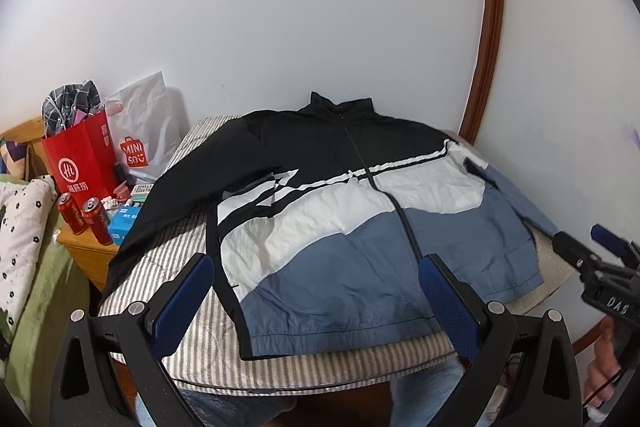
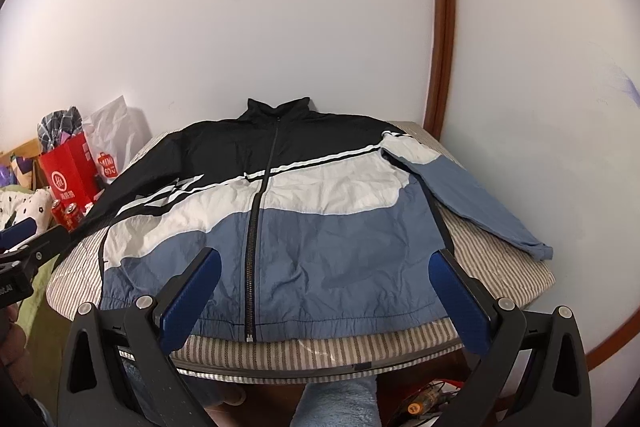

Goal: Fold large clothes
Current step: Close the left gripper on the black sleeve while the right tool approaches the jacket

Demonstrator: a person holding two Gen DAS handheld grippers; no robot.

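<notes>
Black, white and blue jacket [image 2: 280, 211] lies zipped and flat on the striped table [image 2: 320, 351]; left gripper [image 1: 316, 291] and right gripper [image 2: 324, 287] hover above its hem, fingers apart, holding nothing

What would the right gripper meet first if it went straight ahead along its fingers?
Probably the blue lower front of the black, white and blue zip-up jacket, spread flat on the striped mattress. The right gripper is open and above the hem; exact height is unclear.
</notes>
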